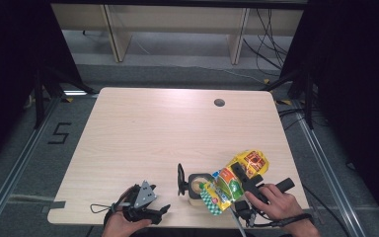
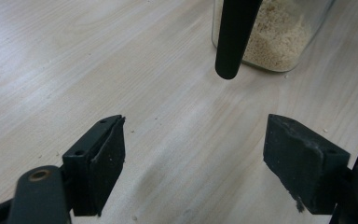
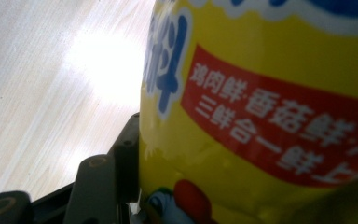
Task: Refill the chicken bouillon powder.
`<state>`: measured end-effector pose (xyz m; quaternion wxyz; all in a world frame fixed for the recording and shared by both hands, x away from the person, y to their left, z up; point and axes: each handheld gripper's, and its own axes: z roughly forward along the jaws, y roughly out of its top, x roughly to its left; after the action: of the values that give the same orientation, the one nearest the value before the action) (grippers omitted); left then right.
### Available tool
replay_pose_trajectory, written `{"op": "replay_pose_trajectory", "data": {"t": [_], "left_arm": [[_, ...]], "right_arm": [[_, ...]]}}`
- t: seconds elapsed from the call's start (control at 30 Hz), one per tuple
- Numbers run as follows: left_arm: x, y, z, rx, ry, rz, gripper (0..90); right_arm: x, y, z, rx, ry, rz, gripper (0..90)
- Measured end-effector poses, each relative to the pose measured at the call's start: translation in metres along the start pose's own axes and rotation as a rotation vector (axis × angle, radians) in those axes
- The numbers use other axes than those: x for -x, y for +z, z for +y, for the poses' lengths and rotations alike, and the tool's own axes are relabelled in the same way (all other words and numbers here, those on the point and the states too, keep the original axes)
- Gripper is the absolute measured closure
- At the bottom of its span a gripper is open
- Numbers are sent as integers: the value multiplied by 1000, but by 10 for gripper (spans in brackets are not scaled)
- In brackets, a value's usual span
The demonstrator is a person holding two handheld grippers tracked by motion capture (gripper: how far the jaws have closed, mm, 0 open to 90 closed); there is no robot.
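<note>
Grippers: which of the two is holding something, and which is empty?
The right gripper is clamped on the yellow bag, tilting it over the jar. The left gripper is empty, jaws wide apart above the table.

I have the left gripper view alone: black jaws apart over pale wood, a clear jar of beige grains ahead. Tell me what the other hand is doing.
Observer: The right gripper is clamped on a yellow printed plastic pouch.
Operator: Say where that pouch sits against my jar.
Observer: The high view has its green checked end tipped over the open mouth of the clear glass jar.
Operator: Report the lid.
Observer: A black hinged lid stands up at the jar's left.
</note>
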<state>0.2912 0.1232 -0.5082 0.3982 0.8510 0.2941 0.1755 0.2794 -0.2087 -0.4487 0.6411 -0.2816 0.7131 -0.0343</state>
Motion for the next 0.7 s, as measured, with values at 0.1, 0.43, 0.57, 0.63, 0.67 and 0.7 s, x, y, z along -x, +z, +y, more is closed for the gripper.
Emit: {"op": "replay_pose_trajectory", "data": {"t": [0.1, 0.43, 0.57, 0.63, 0.67, 0.7], "left_arm": [[0, -1, 0, -9, 9, 2, 205], [1, 0, 0, 5, -6, -6, 205], [0, -1, 0, -8, 8, 2, 205], [1, 0, 0, 3, -5, -4, 205], [1, -1, 0, -7, -1, -1, 205], [2, 0, 0, -6, -11, -7, 205]], "right_arm": [[0, 1, 0, 0, -12, 24, 453], [0, -1, 1, -6, -5, -7, 453], [0, -1, 1, -6, -8, -15, 453], [0, -1, 1, -7, -11, -18, 453], [3, -1, 0, -2, -44, -13, 453], [3, -2, 1, -6, -47, -12, 453]]}}
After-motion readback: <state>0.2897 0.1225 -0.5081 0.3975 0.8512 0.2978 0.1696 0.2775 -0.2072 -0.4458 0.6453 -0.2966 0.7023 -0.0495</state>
